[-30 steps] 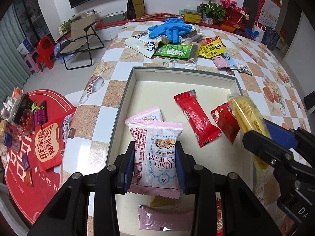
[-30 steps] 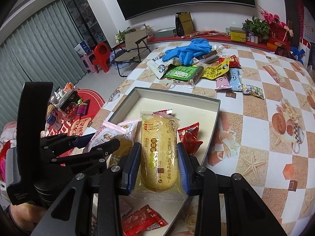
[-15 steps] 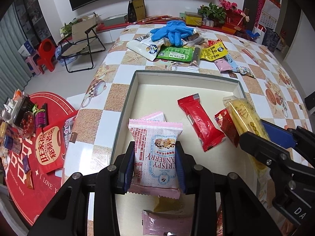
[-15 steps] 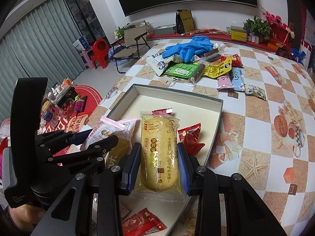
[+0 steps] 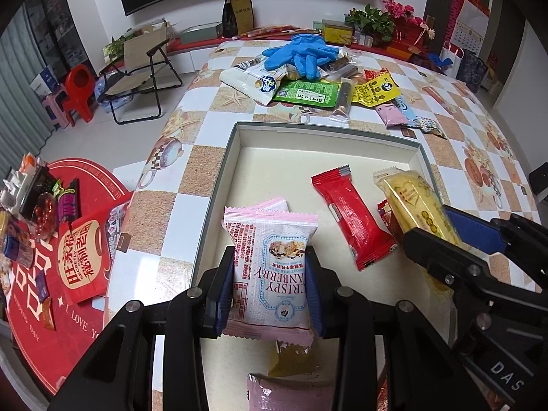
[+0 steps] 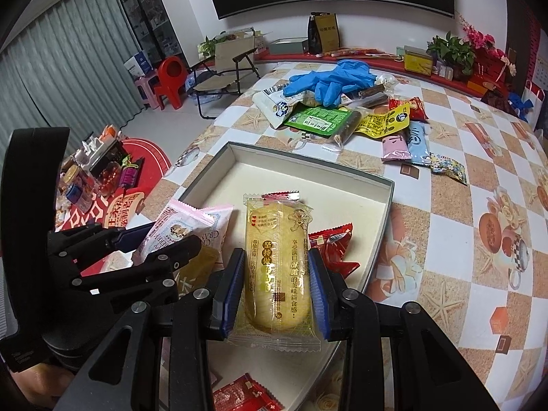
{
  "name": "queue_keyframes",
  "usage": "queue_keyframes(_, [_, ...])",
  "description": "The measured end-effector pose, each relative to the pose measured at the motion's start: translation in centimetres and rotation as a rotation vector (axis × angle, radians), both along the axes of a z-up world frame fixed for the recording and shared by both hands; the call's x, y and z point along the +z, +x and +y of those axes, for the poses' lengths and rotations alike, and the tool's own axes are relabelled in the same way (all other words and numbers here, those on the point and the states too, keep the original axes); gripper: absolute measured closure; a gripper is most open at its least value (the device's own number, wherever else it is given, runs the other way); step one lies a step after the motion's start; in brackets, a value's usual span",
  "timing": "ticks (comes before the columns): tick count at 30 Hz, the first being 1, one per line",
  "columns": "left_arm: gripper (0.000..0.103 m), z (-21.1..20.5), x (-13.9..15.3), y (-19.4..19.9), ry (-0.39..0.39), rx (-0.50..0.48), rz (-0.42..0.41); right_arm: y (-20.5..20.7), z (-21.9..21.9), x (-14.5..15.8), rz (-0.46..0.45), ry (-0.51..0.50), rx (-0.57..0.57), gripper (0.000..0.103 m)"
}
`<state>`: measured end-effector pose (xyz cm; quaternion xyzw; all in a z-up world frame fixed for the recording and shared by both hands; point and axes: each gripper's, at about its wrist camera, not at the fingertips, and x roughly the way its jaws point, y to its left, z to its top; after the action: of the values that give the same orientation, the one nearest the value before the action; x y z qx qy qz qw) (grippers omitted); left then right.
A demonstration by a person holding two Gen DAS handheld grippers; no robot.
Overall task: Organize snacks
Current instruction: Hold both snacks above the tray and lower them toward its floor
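So right now I've got one snack in each gripper, both hanging over the open gift box [image 5: 219, 205].

My left gripper [image 5: 270, 286] is clamped on the cranberry crisp packet [image 5: 270, 267], pads squeezing its two long sides about midway down. It's a puffy pillow pack, pink crimped ends, pale blue label panel with a photo of the crisp and "CRISPY CRANBERRY" printed upside down from where I'm looking. I'd guess it's very light and full of air, and the bar inside probably crumbles if I pinch harder. Film looks slick, so the sides are the spot to hold; a crimped end would just fold.

My right gripper [image 6: 277, 287] is closed on the yellow cake packet [image 6: 279, 267], again across the width at the lower half. Clear wrapper, a soft-looking oblong yellow cake inside, gold and red Chinese print plus a little cartoon figure. Feels like something that squashes easily, so a gentle grip around the cake body makes sense, not the loose film edge.

Just past my left fingertips lies a red bar wrapper [image 5: 352, 219] on the box floor, and a second pink packet [image 5: 274, 203] peeks out behind the one I hold. Well beyond the fingers, the unsorted snack pile [image 6: 342, 120] sits under blue gloves [image 6: 332, 80].
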<state>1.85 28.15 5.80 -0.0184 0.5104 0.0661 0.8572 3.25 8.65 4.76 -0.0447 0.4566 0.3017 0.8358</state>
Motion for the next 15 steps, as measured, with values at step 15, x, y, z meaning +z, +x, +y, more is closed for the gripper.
queue_keyframes(15, [0.063,-0.1,-0.3,0.4,-0.005,-0.004,0.004,-0.1,1.3,-0.2,-0.061,-0.105,0.021,0.065])
